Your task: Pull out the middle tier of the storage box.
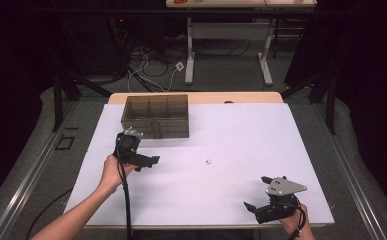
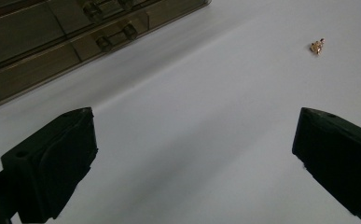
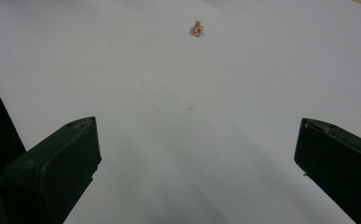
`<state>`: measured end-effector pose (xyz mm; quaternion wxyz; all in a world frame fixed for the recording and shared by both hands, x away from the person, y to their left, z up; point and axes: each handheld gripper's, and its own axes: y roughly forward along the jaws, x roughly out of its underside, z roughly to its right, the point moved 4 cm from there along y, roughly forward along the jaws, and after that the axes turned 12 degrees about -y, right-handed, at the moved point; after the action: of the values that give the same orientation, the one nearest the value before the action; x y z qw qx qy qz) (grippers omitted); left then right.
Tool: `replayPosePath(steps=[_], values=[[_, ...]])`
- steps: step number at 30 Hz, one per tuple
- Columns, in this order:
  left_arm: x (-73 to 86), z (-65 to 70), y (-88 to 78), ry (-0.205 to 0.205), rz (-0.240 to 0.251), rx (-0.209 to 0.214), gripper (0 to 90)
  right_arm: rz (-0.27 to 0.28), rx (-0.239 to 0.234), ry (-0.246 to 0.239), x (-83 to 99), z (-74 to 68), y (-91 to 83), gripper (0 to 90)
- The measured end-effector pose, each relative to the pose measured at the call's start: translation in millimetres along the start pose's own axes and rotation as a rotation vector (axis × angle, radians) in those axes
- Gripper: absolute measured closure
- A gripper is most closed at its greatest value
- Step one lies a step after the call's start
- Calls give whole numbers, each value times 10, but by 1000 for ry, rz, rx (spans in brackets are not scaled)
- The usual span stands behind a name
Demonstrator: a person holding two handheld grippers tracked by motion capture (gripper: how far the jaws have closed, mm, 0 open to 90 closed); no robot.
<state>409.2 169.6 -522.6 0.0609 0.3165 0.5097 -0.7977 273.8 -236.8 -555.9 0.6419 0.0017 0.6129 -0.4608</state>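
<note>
Black jaws spread wide on the right gripper (image 1: 257,192) at the near edge, gripping nothing. Mid-sheet lies the small gold trinket (image 1: 207,161), untouched, left gripper (image 1: 151,161) gaping too, the smoky plastic box (image 1: 155,116) beyond.

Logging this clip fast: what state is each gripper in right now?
Left gripper: open, holding nothing.
Right gripper: open, holding nothing.

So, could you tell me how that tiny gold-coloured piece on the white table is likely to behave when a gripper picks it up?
The small gold-coloured piece looks tiny beside the wide-open jaws, so it is probably very light and easy to flick away. Its lumpy, irregular outline suggests it will not roll far, though the broad jaw faces may grip it unevenly. The smooth white table could let it slide if nudged.
</note>
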Motion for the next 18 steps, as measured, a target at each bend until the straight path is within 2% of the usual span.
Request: replayPosePath(steps=[6, 11, 18], values=[[-60, -10, 33, -1, -18, -6, 0, -4, -6, 6, 2, 2, -1, 0], [-109, -20, 50, -17, -20, -12, 0, 1, -3, 7, 4, 3, 4, 0], [-202, -34, 89, -85, -39, -12, 0, 4, 3, 8, 5, 2, 19, 0]])
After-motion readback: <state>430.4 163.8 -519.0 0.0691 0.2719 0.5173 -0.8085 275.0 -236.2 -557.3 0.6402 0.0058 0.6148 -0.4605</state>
